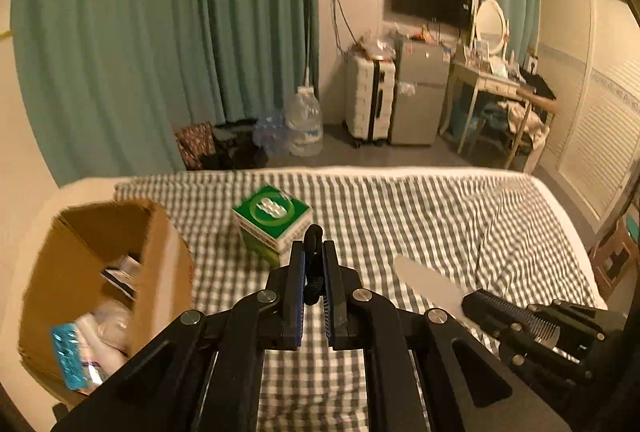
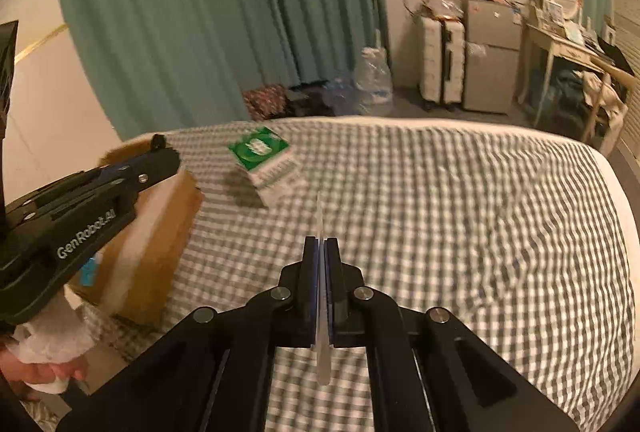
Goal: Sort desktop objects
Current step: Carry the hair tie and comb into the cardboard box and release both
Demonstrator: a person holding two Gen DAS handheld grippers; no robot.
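1. The left gripper (image 1: 313,252) is clamping a small black looped thing (image 1: 313,260), a strap or cord; I cannot tell which. The loop is poking out past the fingertips, above the bed (image 1: 400,208).
2. The right gripper (image 2: 320,244) is pinching a thin, flat, translucent white piece (image 2: 320,216) edge-on between its pads; the piece is sticking out beyond the fingertips and also back behind the pads.
3. In the left wrist view, that same white piece (image 1: 426,282) is showing as a rounded blade, jutting from the right gripper (image 1: 470,302) over the bed's right part.
4. A green and white box (image 1: 276,220) is sitting on the checked bedcover, near the bed's far edge and towards its left side.
5. An open cardboard box (image 1: 160,272) is standing at the bed's left edge, just beside the green box but apart from it, holding a blue blister pack (image 1: 70,352) and pale bottles.
6. A hand (image 2: 44,372) in a white cuff is holding the left gripper (image 2: 160,152) over the cardboard box (image 2: 160,240).
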